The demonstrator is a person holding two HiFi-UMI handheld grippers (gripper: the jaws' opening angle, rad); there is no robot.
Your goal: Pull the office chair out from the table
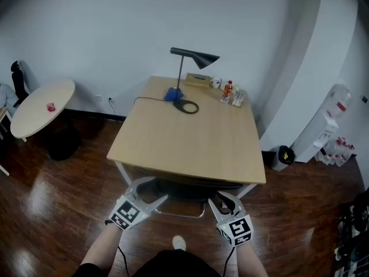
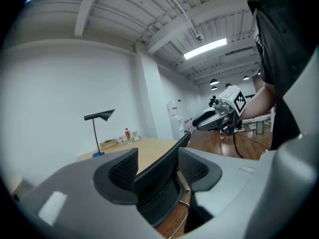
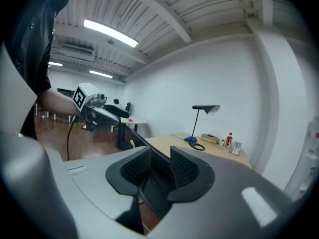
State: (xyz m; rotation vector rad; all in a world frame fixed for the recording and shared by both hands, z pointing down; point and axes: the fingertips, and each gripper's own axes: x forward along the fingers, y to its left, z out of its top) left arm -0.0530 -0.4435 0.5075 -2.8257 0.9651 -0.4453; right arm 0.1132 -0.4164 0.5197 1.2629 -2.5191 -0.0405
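The office chair [image 1: 183, 189] is tucked under the near edge of the wooden table [image 1: 190, 140]; only its dark back shows in the head view. My left gripper [image 1: 158, 188] is at the back's left end and my right gripper [image 1: 218, 198] at its right end. In the left gripper view the left gripper [image 2: 159, 176] is open, with the chair back's thin top edge [image 2: 149, 203] running between its pads. In the right gripper view the right gripper [image 3: 159, 171] stands narrower, with the chair back [image 3: 154, 193] in the gap; I see no pad pressing on it.
A black desk lamp [image 1: 193, 56], a cup [image 1: 215, 82] and a bottle [image 1: 228, 89] stand at the table's far end. A round white table [image 1: 43, 105] is to the left, and a bin [image 1: 282, 156] and a water dispenser [image 1: 326, 131] to the right. The floor is dark wood.
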